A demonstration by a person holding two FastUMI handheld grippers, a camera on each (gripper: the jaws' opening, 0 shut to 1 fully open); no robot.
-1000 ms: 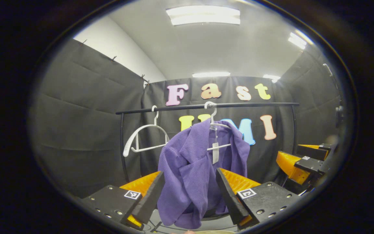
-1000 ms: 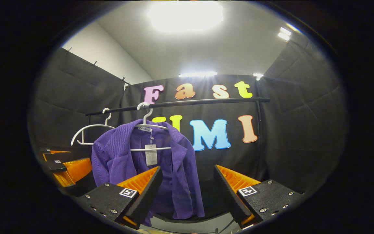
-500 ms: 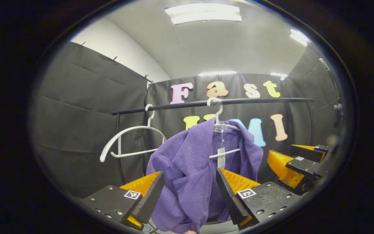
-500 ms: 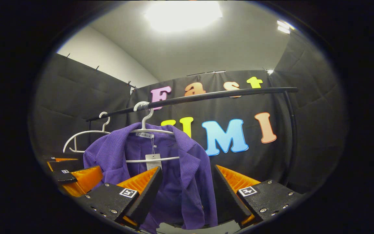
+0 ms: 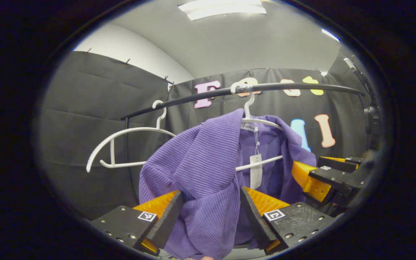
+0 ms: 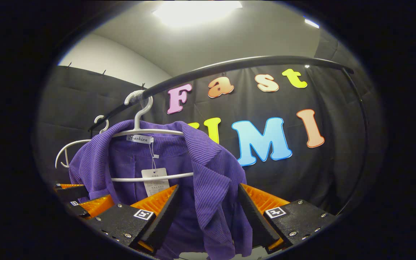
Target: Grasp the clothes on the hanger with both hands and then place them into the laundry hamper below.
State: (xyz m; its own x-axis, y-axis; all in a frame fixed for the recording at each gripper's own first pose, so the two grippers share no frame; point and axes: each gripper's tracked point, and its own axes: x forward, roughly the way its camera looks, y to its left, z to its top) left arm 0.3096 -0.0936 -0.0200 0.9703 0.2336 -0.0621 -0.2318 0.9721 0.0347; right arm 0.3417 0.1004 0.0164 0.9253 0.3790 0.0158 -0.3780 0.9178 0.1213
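A purple ribbed jacket [image 5: 200,169] [image 6: 208,180] hangs on a white hanger [image 5: 262,124] [image 6: 146,131] from a black rail [image 5: 284,86] [image 6: 237,65]. A paper tag [image 5: 255,169] [image 6: 155,178] dangles inside it. In the left gripper view my left gripper [image 5: 209,207] is open, its jaws on either side of the jacket's left front. In the right gripper view my right gripper [image 6: 208,206] is open around the jacket's right front edge. The right gripper [image 5: 323,177] also appears at the right of the left gripper view, and the left gripper [image 6: 85,202] at the lower left of the right gripper view.
An empty white hanger [image 5: 121,144] [image 6: 67,151] hangs on the rail to the left of the jacket. The rail's upright posts [image 5: 126,151] [image 6: 359,151] stand at both ends. Black cloth walls close the booth behind and at the sides.
Both grippers have moved forward and up toward the jacket. The cloth now lies between each pair of open fingers, and the rail stands higher in both views.
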